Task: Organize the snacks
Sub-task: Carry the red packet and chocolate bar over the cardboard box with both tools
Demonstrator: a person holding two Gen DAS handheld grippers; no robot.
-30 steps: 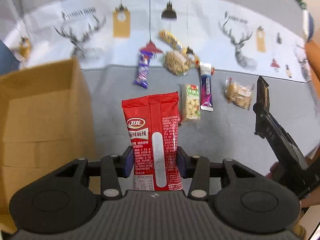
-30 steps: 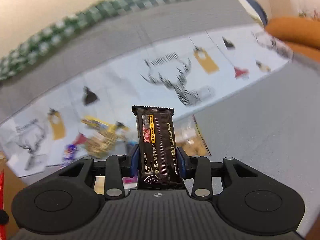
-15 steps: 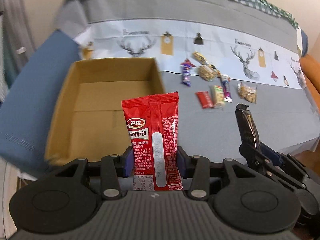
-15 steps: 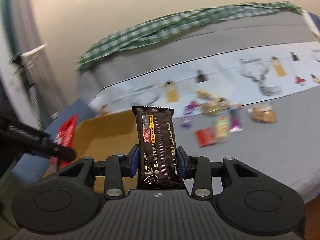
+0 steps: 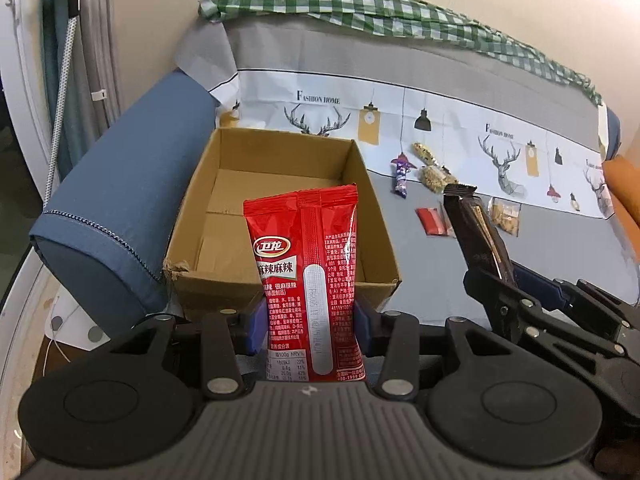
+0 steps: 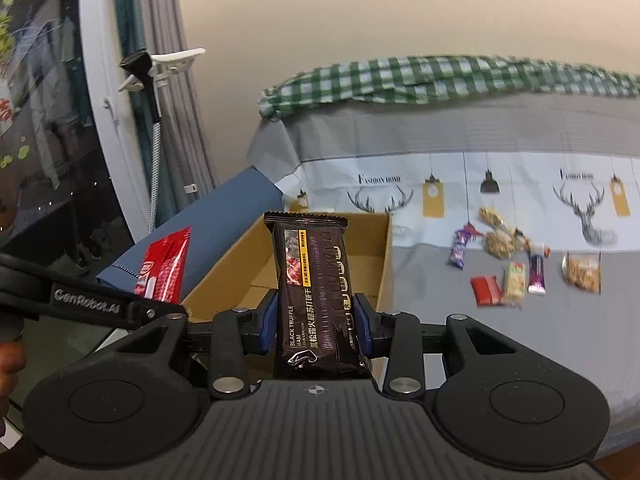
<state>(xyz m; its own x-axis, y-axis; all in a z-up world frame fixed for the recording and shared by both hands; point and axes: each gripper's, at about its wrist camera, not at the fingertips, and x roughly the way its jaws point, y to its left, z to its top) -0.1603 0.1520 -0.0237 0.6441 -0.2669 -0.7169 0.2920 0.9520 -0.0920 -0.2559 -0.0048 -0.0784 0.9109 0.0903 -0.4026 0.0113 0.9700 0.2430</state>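
both tools are matte black plastic with a ribbed grey-black top deck and a round disc recess on either side. the left gripper [image 5: 309, 320] and right gripper [image 6: 316, 322] carry blue pads on their fingers [image 6: 269, 320] and silver screw heads on the linkage arms. white "genrobot.ai" lettering marks one side.

The printed cloth [image 5: 400, 108] on the sofa back says "FASHION HOME" above each deer. The dark packet [image 6: 316, 300] reads "BLACK TRUFFLE HAM". The red packet [image 5: 308, 280] carries Chinese characters and "NRV%". The other gripper's arm [image 6: 86, 306] reads "GenRobot.AI".
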